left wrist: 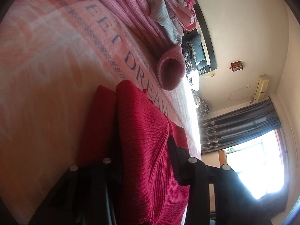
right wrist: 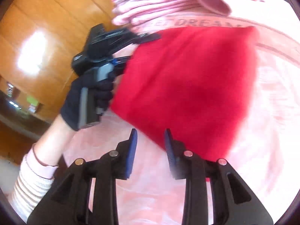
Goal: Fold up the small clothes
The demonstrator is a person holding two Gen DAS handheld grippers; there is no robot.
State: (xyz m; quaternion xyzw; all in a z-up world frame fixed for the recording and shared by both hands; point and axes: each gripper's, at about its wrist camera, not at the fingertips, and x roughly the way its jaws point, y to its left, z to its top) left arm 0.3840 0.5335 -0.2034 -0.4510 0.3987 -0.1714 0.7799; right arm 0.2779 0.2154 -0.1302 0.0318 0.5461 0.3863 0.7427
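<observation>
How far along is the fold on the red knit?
Done: red knit garment already lies as a compact folded shape on the pink bedspread. In hand: left gripper has knit bunched between its fingers, apparently gripping an edge; right gripper is open, empty, at the near corner. Left: likely a last fold or release. Pink hat looks untouched.

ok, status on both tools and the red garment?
Left tool at the red garment's edge, fabric between its fingers, grip unclear. Right tool open, empty, near the garment's front corner. Pink hat and folded bedding beyond, apart.
</observation>
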